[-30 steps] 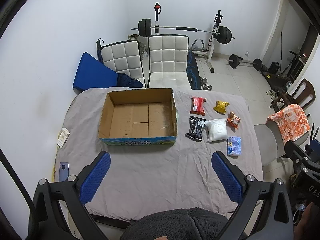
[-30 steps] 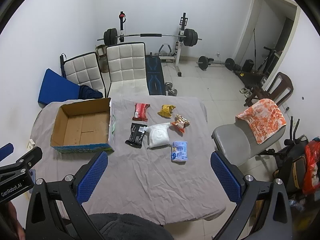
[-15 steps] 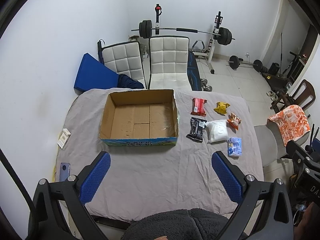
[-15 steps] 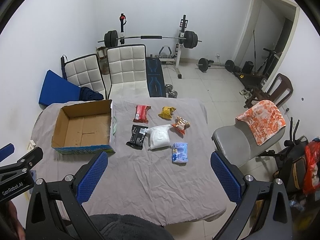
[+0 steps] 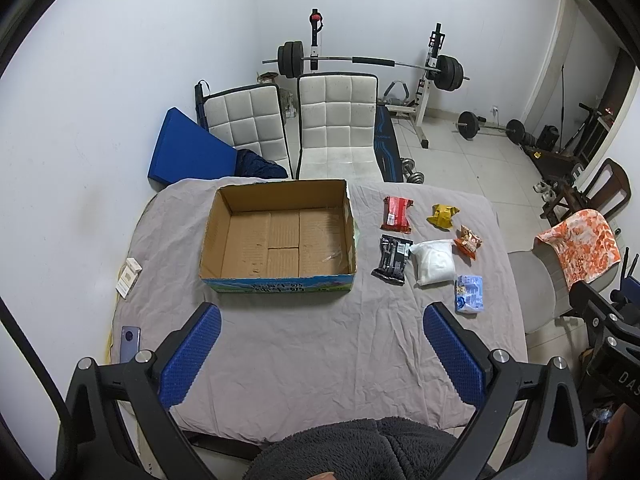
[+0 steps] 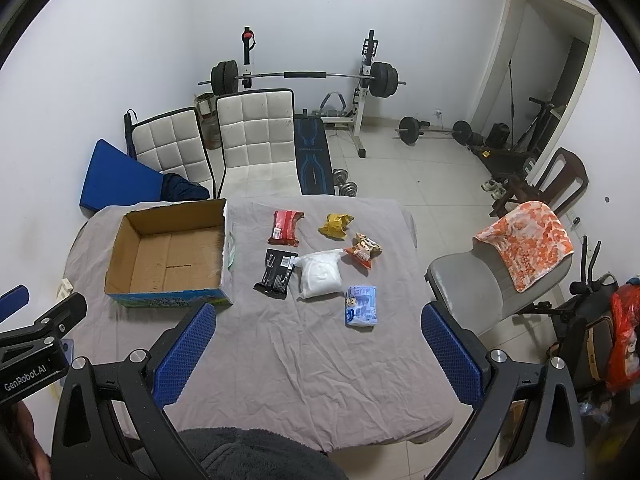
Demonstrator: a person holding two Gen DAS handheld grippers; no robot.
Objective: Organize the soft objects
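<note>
Packets lay in a loose cluster right of centre on the grey cloth-covered table (image 5: 320, 344): a red wrapper (image 5: 397, 214), a crumpled yellow bag (image 5: 442, 215), an orange snack pouch (image 5: 468, 242), a black sachet (image 5: 392, 257), a soft white sack (image 5: 434, 262) and a pale blue pack (image 5: 469, 294). Just left of them sat the open brown cardboard box (image 5: 280, 236), bare inside. I held my left gripper (image 5: 322, 354) and right gripper (image 6: 316, 354) low in frame above the near edge, blue-padded fingers (image 6: 185, 354) spread wide, gripping nothing.
</note>
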